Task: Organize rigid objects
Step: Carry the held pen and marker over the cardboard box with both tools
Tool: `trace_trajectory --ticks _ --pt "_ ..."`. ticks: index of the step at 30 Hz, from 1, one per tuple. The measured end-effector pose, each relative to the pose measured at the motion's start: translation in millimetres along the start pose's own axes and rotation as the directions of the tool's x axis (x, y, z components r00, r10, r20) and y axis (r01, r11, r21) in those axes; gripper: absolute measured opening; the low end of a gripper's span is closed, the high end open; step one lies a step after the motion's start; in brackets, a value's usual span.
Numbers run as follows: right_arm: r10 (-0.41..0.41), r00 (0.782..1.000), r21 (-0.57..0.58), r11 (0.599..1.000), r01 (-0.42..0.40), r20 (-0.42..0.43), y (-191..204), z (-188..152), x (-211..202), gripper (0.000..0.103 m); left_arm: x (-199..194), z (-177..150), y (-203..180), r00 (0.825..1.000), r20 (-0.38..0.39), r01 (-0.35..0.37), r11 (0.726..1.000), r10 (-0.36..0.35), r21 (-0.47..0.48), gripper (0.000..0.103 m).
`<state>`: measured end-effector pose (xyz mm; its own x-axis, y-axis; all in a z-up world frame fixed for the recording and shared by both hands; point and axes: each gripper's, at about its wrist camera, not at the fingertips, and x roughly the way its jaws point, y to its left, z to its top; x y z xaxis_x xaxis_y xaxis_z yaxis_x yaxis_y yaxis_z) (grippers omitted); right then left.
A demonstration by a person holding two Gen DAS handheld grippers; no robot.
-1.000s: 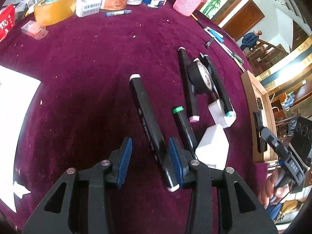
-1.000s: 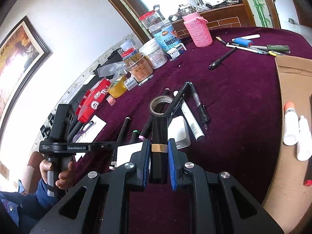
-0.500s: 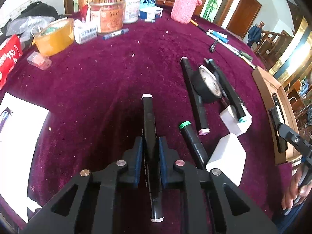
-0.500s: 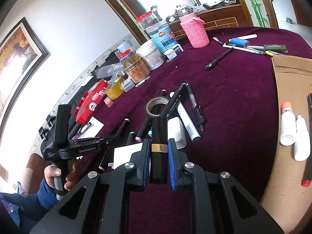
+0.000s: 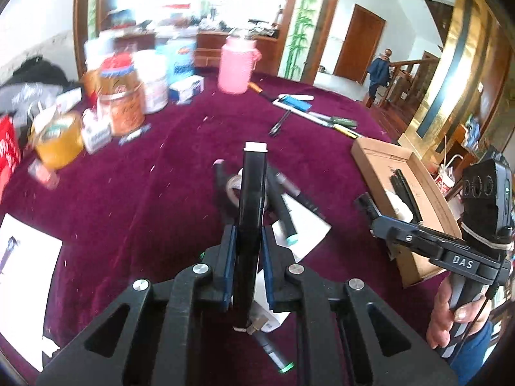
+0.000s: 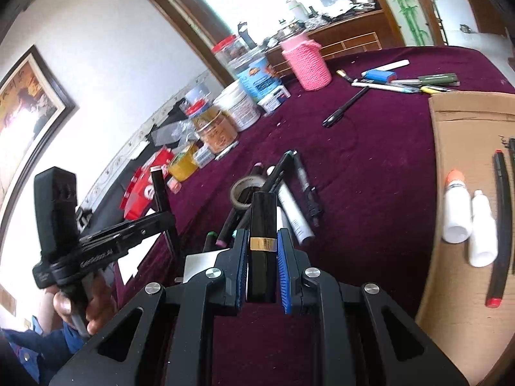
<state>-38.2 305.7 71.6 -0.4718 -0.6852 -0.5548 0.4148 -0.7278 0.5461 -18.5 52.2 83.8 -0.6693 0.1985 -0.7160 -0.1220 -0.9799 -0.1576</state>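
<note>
My left gripper (image 5: 247,238) is shut on a black marker with white ends (image 5: 252,193) and holds it in the air above the purple cloth (image 5: 145,199). Under it lie more markers (image 5: 283,212), a tape roll (image 6: 244,189) and white boxes (image 5: 302,228). My right gripper (image 6: 263,238) is shut on a black tube with a gold band (image 6: 264,212), just left of the cardboard box (image 6: 466,119). The right wrist view shows the left gripper (image 6: 167,217) at the left, in a hand, with the marker (image 6: 161,189) upright in it.
In the cardboard box (image 5: 376,157) lie two white bottles (image 6: 455,212) and black pens (image 6: 500,218). Jars (image 5: 124,99), a pink knitted cup (image 5: 236,67) and yellow tape (image 5: 58,140) stand at the back. Loose pens (image 6: 402,83) lie far right, white paper (image 5: 22,263) near left.
My left gripper closed on the black marker and lifted it off the cloth, tilting its view upward. The right gripper stayed where it was with the black tube.
</note>
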Motion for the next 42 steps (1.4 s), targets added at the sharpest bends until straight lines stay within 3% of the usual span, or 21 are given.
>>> trace_trajectory --ticks 9,18,25,31,35,37,42 --pt "-0.018 0.999 0.038 0.999 0.016 0.049 -8.9 7.0 -12.9 0.016 -16.9 15.0 -26.9 0.996 0.073 0.052 0.998 -0.054 0.027 0.012" --pt "-0.069 0.988 0.067 0.996 0.06 0.135 -18.8 14.9 -40.6 0.016 -11.4 19.9 -70.3 0.99 0.054 0.129 0.989 -0.133 0.067 0.012" --pt "-0.241 0.943 0.22 0.957 0.191 0.23 -63.6 22.5 -94.1 0.016 5.9 28.7 -121.4 0.971 -0.006 0.237 0.967 -0.237 0.088 0.012" --pt "-0.367 0.908 0.321 0.901 0.293 0.201 -94.0 25.3 -110.4 0.016 22.9 32.5 -163.1 0.945 -0.077 0.325 0.942 -0.319 0.086 0.012" --pt "-0.467 0.867 0.358 0.851 0.385 0.177 -107.2 24.0 -119.9 0.016 37.9 32.8 -181.8 0.924 -0.135 0.369 0.927 -0.358 0.065 0.012" --pt "-0.469 0.868 0.379 0.842 0.383 0.165 -115.1 22.2 -124.2 0.016 45.5 30.6 -191.7 0.916 -0.163 0.38 0.923 -0.366 0.063 0.012" --pt "-0.527 0.842 0.399 0.801 0.447 0.114 -127.8 18.2 -124.5 0.016 69.1 23.8 -207.1 0.905 -0.223 0.38 0.924 -0.362 0.044 0.012"
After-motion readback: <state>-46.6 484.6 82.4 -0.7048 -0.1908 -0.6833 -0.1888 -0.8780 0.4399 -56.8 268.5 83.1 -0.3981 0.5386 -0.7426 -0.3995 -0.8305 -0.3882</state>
